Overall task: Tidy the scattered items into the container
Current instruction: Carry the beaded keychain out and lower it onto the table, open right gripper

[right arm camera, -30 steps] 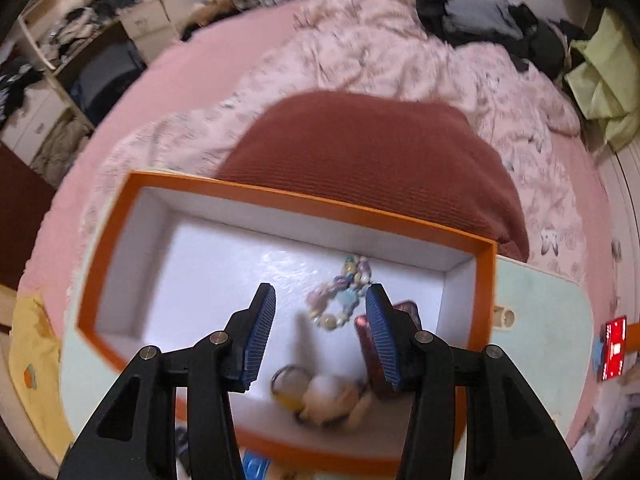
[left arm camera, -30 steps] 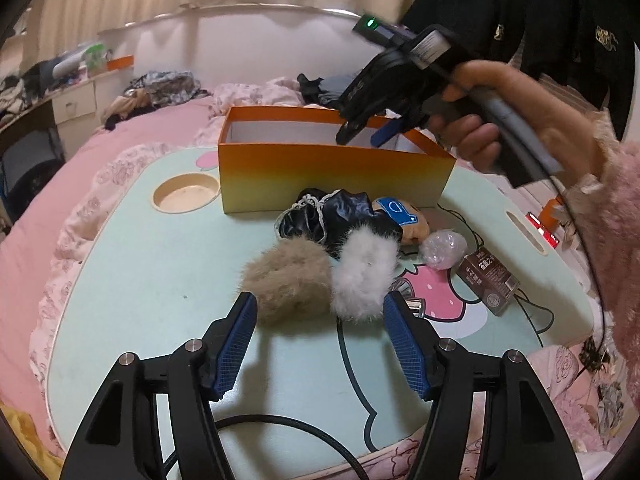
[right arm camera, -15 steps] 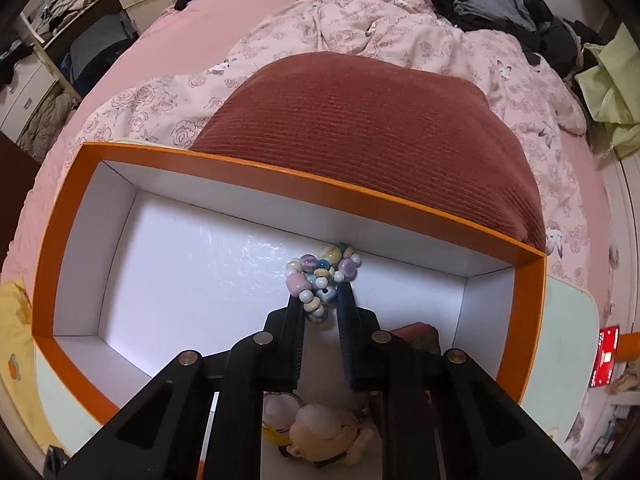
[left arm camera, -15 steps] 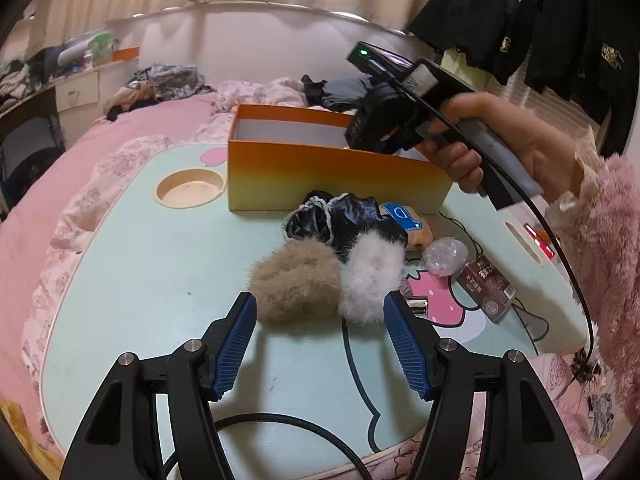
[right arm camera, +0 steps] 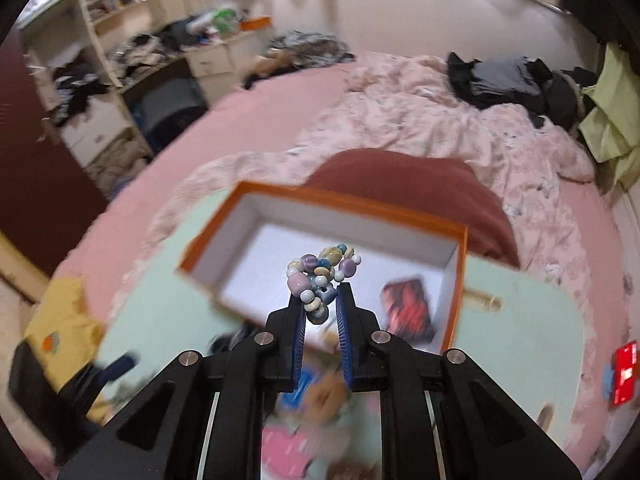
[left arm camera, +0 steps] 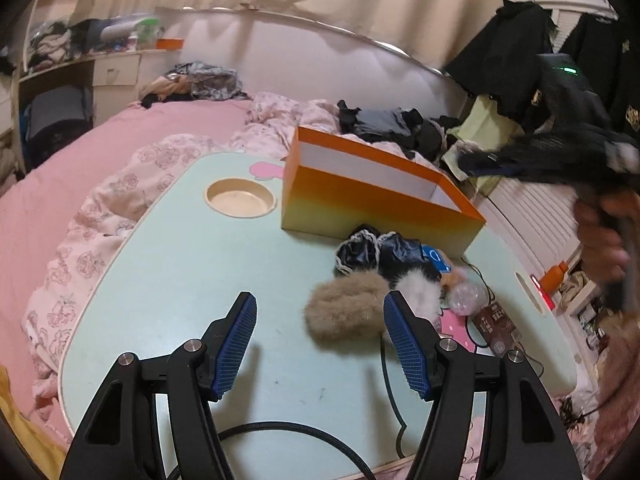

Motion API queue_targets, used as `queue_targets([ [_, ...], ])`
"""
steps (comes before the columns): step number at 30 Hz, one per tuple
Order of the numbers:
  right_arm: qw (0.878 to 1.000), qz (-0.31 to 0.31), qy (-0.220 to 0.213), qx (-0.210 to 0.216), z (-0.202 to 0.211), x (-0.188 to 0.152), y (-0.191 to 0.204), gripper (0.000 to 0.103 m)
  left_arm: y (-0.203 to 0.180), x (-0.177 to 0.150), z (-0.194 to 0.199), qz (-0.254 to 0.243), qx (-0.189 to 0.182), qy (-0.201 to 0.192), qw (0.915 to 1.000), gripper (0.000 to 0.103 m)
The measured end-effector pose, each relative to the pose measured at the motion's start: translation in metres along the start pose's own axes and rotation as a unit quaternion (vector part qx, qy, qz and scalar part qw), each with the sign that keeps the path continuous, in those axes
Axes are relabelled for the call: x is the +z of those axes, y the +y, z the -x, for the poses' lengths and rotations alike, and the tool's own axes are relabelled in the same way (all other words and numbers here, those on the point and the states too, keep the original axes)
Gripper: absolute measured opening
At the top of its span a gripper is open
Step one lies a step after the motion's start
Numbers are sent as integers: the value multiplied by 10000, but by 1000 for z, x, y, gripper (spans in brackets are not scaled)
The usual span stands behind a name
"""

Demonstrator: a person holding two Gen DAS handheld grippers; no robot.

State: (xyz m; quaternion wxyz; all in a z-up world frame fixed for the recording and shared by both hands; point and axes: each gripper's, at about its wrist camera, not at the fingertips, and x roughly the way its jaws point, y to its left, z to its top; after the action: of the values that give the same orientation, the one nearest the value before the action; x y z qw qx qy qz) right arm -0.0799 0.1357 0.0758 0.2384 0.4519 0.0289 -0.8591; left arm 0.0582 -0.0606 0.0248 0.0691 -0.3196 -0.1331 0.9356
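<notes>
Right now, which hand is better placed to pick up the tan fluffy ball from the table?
Left. The left gripper is open and empty, with the tan fluffy ball just ahead of it. The right gripper is shut on the bead bracelet.

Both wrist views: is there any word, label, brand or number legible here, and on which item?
None can be read with confidence.
Dark brown packet on the mint-green lap table: pale print and a round mark, too small to read.
Small blue card beside the orange cardboard box: white mark, unreadable.
Red glowing display at the table's edge: blurred, no digits legible.
</notes>
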Motion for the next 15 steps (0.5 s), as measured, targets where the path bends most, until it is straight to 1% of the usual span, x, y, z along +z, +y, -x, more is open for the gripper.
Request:
queue_targets([
  [3, 9986, -72, 253, 460, 0, -37, 7, 16, -7, -1, -2, -140, -17, 52, 9999, 66],
  [5, 9969, -130, 451, 634, -8, -58, 13, 16, -11, -2, -3, -214, -24, 95, 9997, 66],
  [9, 9947, -325, 482, 843, -19, -86, 15, 16, -16, -2, -3, -346, 27, 103, 9993, 66],
  [12, 9938, -414, 513, 897, -27, -97, 13, 16, -14, -2, -2, -315, 32, 98, 9995, 66],
  [15, 9934, -427, 577, 894, -35, -103, 11, 18, -12, -2, -5, -287, 30, 174, 9994, 66],
])
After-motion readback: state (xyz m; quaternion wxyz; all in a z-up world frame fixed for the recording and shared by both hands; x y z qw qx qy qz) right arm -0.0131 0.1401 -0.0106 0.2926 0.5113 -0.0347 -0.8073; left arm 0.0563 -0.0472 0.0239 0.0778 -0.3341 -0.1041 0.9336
